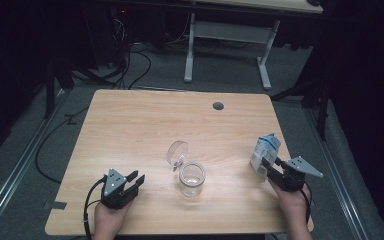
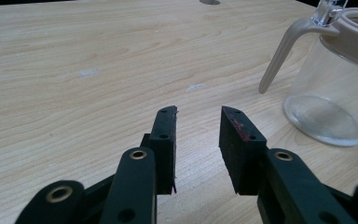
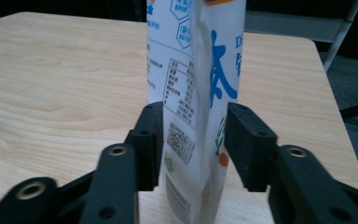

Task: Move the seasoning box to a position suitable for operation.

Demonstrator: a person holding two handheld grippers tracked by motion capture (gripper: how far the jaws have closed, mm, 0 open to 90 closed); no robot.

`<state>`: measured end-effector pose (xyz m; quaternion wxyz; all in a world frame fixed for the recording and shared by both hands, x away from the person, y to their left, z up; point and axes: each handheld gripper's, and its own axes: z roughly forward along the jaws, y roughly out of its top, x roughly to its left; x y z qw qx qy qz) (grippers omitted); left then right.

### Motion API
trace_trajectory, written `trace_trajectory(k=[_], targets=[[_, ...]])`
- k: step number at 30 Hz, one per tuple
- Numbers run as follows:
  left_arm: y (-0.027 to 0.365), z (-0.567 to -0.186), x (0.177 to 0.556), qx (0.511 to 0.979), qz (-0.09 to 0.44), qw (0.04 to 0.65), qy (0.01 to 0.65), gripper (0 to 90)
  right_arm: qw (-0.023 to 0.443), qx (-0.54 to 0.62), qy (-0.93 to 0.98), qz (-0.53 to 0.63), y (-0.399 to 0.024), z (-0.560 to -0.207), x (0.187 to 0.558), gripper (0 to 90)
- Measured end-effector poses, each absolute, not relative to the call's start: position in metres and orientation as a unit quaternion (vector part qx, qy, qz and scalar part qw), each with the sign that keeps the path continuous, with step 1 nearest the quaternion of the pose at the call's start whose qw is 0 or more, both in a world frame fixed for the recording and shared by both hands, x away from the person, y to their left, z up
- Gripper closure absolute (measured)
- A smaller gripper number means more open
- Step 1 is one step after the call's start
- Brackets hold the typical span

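White-and-blue printed pouch upright between the right gripper's loosened fingers, left gripper's fingers apart, empty.

- A light wooden table with a round grey cable port stands on grey carpet.
- Behind it, a white-legged desk.
- Black cables trail across the floor.
- The surroundings lie in darkness.
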<state>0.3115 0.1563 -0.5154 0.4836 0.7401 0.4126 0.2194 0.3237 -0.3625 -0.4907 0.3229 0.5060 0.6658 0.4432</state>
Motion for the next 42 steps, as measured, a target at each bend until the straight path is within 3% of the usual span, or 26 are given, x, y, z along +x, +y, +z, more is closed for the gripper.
trace_trajectory(k=[1,6,12,27,35,42], targets=[[0.156,-0.516,0.311,0.742,0.218,0.483,0.411,66.9,0.326,0.504,0.669,0.439,-0.362,-0.491,0.324,66.4],[0.156,-0.516,0.310,0.743,0.221,0.481,0.411,66.5,0.322,0.504,0.669,0.441,-0.362,-0.492,0.325,71.8],[0.155,-0.517,0.308,0.743,0.221,0.480,0.411,66.4,0.317,0.492,0.675,0.450,-0.364,-0.491,0.324,88.9],[0.144,-0.516,0.303,0.753,0.211,0.493,0.382,61.8,0.308,0.478,0.684,0.457,-0.358,-0.481,0.318,90.0],[0.128,-0.515,0.304,0.757,0.196,0.509,0.360,60.4,0.280,0.460,0.690,0.483,-0.346,-0.474,0.305,90.0],[0.115,-0.512,0.304,0.757,0.216,0.509,0.348,57.3,0.262,0.450,0.692,0.500,-0.337,-0.469,0.295,90.0]])
